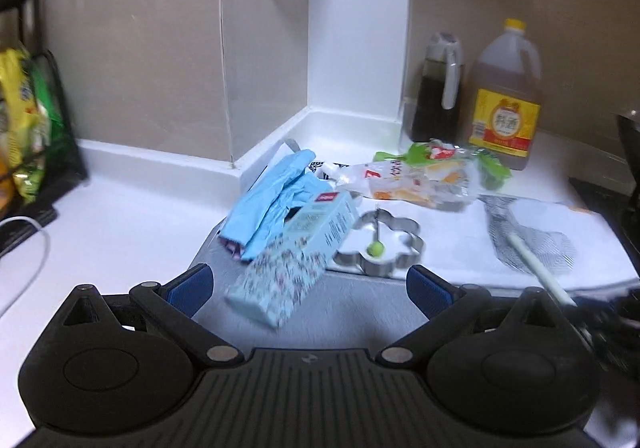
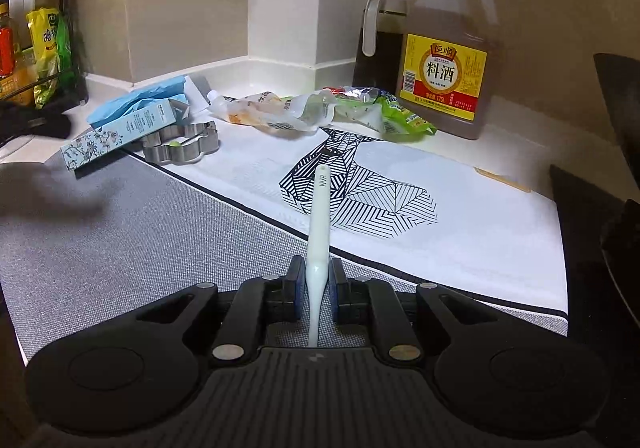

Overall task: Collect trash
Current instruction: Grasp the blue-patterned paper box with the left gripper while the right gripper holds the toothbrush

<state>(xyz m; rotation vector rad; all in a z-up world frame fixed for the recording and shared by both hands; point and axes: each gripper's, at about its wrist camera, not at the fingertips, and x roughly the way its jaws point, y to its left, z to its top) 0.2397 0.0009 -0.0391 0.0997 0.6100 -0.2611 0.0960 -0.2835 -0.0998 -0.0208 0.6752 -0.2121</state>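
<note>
My left gripper [image 1: 310, 290] is open, its blue pads either side of the near end of a light blue flowered carton [image 1: 292, 260] that lies tilted on the grey mat. A crumpled blue glove [image 1: 266, 204] lies on the carton. My right gripper [image 2: 314, 288] is shut on a white plastic stick [image 2: 320, 216] that points forward above the mat; the stick also shows in the left wrist view [image 1: 536, 268]. Crumpled plastic wrappers [image 1: 424, 176] lie behind, also in the right wrist view [image 2: 320, 110]. The carton shows at left in the right wrist view [image 2: 120, 134].
A metal flower-shaped mould [image 1: 380, 244] with a green-tipped pin sits by the carton. A cooking wine jug [image 1: 506, 100] and a dark sauce bottle [image 1: 438, 88] stand by the wall. A black rack [image 1: 36, 120] with snack bags is left. A white printed mat [image 2: 440, 216] lies right.
</note>
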